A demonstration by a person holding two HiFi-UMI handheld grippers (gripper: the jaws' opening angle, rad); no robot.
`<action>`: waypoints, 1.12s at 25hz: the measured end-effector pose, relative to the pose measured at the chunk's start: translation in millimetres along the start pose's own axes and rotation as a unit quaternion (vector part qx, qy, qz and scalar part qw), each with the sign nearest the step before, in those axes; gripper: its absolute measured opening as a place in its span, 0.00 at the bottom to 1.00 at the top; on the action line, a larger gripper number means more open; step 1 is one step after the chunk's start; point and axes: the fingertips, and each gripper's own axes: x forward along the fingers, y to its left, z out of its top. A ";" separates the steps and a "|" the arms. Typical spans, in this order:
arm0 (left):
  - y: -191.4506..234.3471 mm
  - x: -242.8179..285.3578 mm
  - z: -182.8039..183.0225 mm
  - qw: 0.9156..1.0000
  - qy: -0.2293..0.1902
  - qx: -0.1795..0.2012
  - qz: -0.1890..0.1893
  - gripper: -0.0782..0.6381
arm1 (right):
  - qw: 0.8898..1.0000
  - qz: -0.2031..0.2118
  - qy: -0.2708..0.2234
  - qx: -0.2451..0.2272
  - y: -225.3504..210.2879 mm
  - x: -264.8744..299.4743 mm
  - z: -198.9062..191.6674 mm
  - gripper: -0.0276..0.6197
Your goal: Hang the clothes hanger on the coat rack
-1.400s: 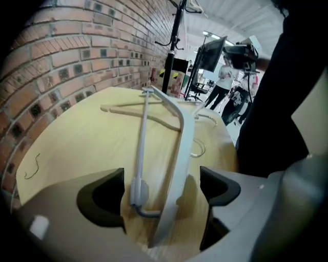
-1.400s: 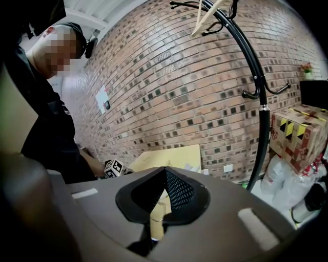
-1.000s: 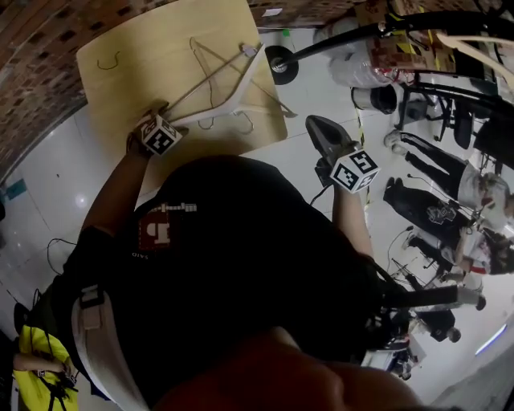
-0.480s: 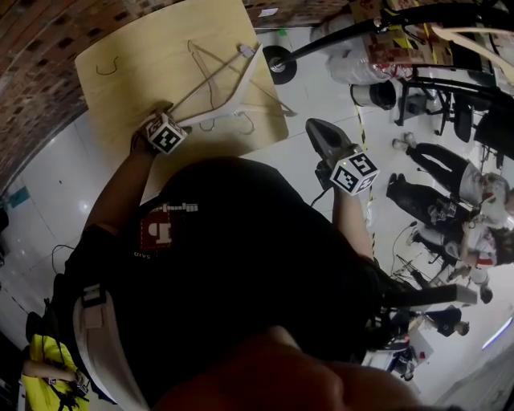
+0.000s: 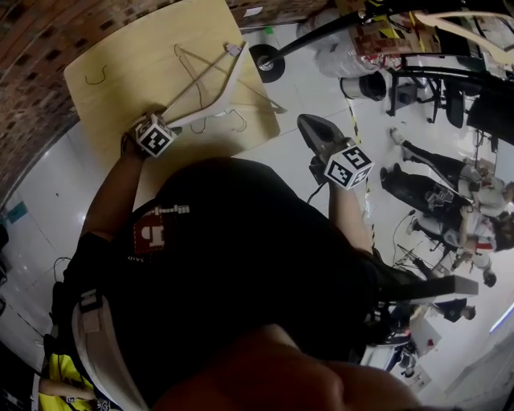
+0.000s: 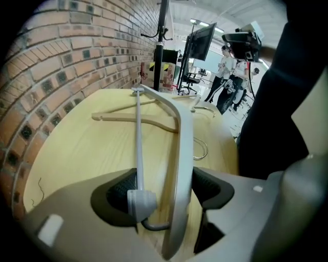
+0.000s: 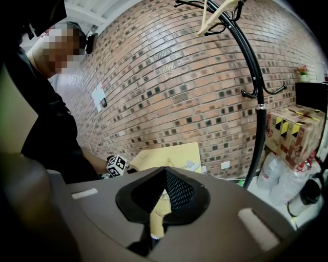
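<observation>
A pale grey plastic hanger lies on the light wooden table, white in the head view. My left gripper points steeply down over its near end. The jaws are closing, with the hanger's corner and bar cap between the pads and only a sliver of room on either side. A slim beige wooden hanger lies just beyond. My right gripper hangs off the table's right side, its jaws shut and holding nothing. The black coat rack stands by the brick wall with a wooden hanger on top.
The rack's pole crosses above the table's far right corner. Taped cardboard boxes and water bottles sit near its foot. People stand to the right. A monitor on a stand is beyond the table.
The whole scene has slid slightly up and left in the head view. The left gripper stays at the grey hanger's near end, and the right gripper stays beside the table.
</observation>
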 end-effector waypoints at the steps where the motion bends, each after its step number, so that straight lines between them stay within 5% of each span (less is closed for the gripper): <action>1: -1.5 -2.5 3.6 1.000 -0.010 -0.003 0.000 0.58 | 1.000 0.000 -0.001 0.000 -0.2 -1.3 0.5 0.06; 15: 12.0 -63.8 96.0 0.987 -0.151 0.026 0.037 0.56 | 1.000 -0.011 -0.016 0.001 -5.8 -20.1 2.2 0.06; 28: -4.6 -110.8 171.4 0.972 -0.211 0.076 0.069 0.56 | 0.999 -0.029 -0.046 0.003 -20.1 -61.1 -0.1 0.06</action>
